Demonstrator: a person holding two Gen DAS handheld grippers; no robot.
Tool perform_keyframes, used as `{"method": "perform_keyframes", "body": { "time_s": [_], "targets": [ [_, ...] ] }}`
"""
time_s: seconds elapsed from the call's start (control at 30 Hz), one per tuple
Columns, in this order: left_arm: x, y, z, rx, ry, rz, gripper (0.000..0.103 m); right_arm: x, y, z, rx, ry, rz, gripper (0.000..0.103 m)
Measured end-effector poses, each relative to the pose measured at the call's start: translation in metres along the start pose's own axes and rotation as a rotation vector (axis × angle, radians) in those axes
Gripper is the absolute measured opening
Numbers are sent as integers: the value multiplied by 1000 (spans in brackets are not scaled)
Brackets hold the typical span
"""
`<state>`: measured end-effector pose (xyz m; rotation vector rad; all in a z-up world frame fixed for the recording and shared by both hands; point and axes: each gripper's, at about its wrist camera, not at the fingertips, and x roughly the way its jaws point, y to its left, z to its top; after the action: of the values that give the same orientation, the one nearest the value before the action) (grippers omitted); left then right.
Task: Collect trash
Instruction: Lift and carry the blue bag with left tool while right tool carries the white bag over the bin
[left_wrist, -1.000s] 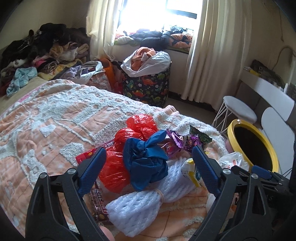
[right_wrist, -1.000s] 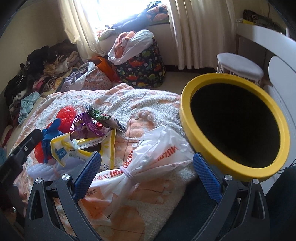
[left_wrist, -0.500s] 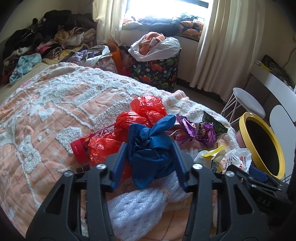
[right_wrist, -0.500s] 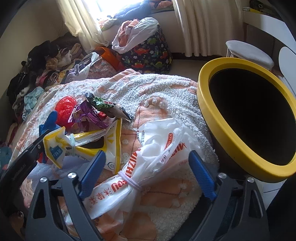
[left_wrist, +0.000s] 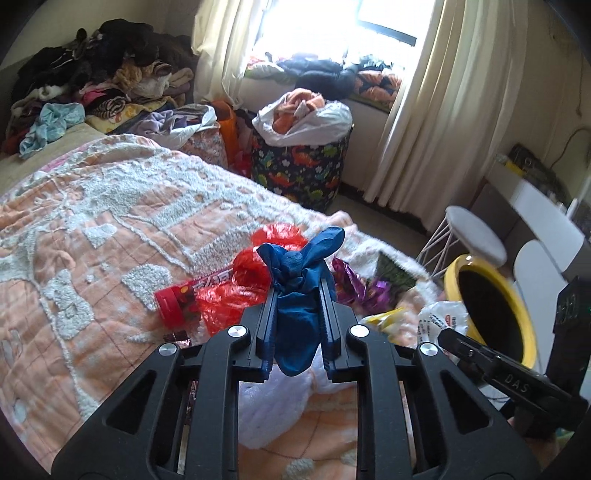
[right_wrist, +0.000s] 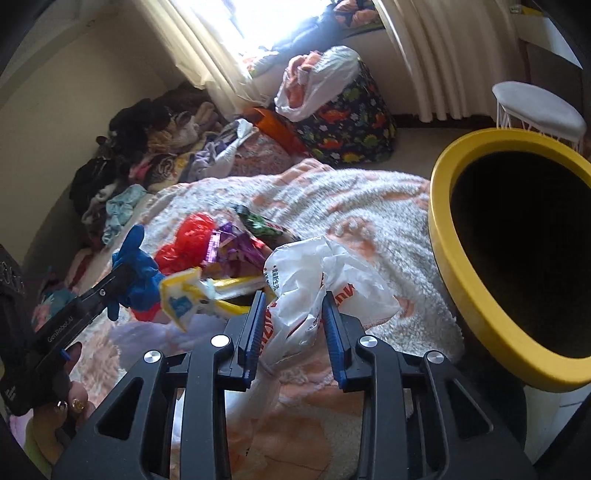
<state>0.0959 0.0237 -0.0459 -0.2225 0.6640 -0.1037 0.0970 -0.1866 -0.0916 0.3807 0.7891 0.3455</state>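
My left gripper is shut on a knotted blue plastic bag and holds it just above the trash pile on the bed. My right gripper is shut on a white plastic bag with red print that lies on the bedspread. Red plastic bags, a red snack tube, purple wrappers, a yellow packet and white foam netting lie in the pile. A yellow-rimmed bin stands at the right of the bed; it also shows in the left wrist view.
The bed has an orange and white tufted spread. Clothes are heaped at its far end. A dinosaur-print hamper stands by the window. A white stool and a white desk stand beyond the bin.
Both grippers went from open to shut. The left one closed on the blue bag and raised it. The right one closed on the white bag.
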Motion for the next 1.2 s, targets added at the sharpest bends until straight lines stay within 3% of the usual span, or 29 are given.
{"method": "perform_keyframes", "body": {
  "time_s": [0.5, 1.2],
  "targets": [
    [-22, -33, 11, 8, -42, -104, 14, -53, -1, 21, -61, -152, 19, 29],
    [-8, -100, 8, 95, -8, -195, 14, -88, -63, 42, 37, -254, -27, 29]
  ]
}}
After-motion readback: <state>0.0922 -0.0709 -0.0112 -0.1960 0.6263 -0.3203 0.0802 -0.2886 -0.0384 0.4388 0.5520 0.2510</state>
